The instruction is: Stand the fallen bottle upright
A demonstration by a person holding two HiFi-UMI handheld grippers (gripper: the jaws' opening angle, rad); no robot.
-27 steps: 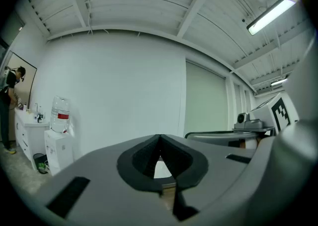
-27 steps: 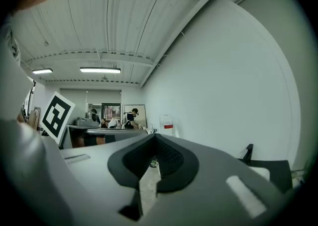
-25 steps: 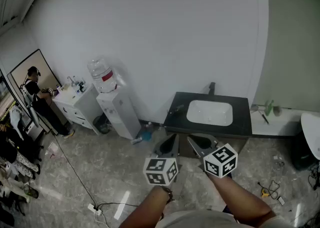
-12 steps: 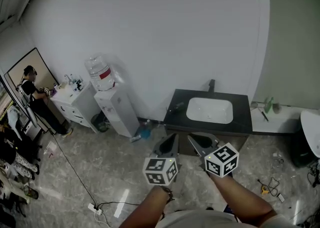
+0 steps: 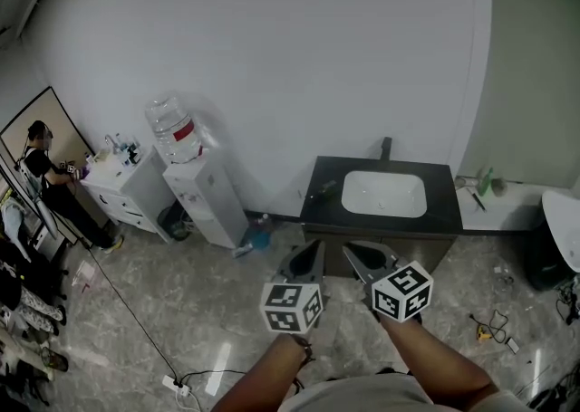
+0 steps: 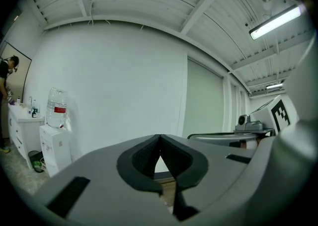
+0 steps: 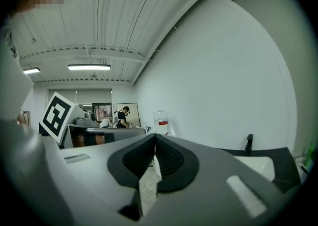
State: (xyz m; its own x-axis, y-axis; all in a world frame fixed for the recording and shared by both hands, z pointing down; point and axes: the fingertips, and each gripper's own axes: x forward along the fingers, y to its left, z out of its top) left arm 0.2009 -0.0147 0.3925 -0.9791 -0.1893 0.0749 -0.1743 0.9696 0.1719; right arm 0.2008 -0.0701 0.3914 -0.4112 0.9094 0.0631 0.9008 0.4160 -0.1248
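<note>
A small dark-green bottle-like thing [image 5: 323, 189] lies on its side on the left part of the black counter [image 5: 317, 211], beside the white sink [image 5: 381, 195]; it is too small to make out in detail. Both grippers are held level above the floor, short of the counter's front edge. In my left gripper [image 5: 308, 261], also seen as left gripper [image 6: 159, 138], the tips meet on nothing. My right gripper [image 5: 362, 261], the same right gripper [image 7: 154, 138], has its tips together and barely starting to open, with nothing between them.
A water dispenser [image 5: 195, 202] carrying a big bottle stands left of the counter, with a blue bottle [image 5: 256, 238] on the floor beside it. A person [image 5: 41, 166] works at a white cabinet [image 5: 122, 188] far left. A green bottle [image 5: 485, 182] stands on the right ledge. A cable [image 5: 136, 311] crosses the floor.
The whole view has moved toward the counter, which now sits a little nearer and lower left. Both grippers moved along with it, still side by side and shut.
</note>
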